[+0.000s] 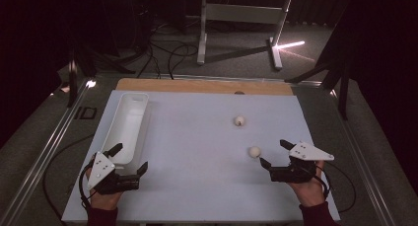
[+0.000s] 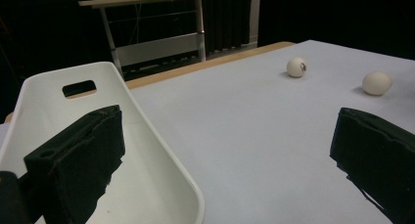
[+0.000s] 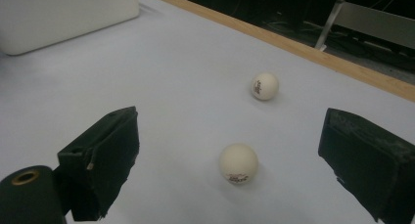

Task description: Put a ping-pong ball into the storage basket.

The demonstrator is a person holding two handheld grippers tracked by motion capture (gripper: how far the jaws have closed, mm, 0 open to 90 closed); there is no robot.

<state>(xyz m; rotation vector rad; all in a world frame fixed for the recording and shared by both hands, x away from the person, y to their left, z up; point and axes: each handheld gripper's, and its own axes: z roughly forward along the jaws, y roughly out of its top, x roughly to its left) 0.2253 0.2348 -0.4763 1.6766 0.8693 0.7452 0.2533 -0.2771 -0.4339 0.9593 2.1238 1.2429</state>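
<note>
White balls, two, lie on the counter (image 1: pixel 197 137): the near ball (image 1: pixel 254 151) just beside the released right gripper (image 1: pixel 272 154), the far ball (image 1: pixel 239 121) beyond it; the left gripper (image 1: pixel 129 158), also released, straddles the white bin (image 1: pixel 129 122) end wall.

The high view looks forward and down from above the person's side, taking in the whole worktop (image 1: pixel 197 137), the white bin (image 1: pixel 129 125) at its left and the floor beyond. The left gripper view sits low, close to the surface, looking along the left tool (image 2: pixel 230 155) across the bin's (image 2: pixel 147 185) near end toward the far edge. The right gripper view sits equally low behind the right tool (image 3: pixel 230 170), close on the nearer ball (image 3: pixel 238 164). All three views share the nearer ball (image 1: pixel 254 151) (image 2: pixel 377 83), the farther ball (image 1: pixel 239 121) (image 2: pixel 297 67) (image 3: pixel 265 86) and the bin (image 3: pixel 63 18).
</note>
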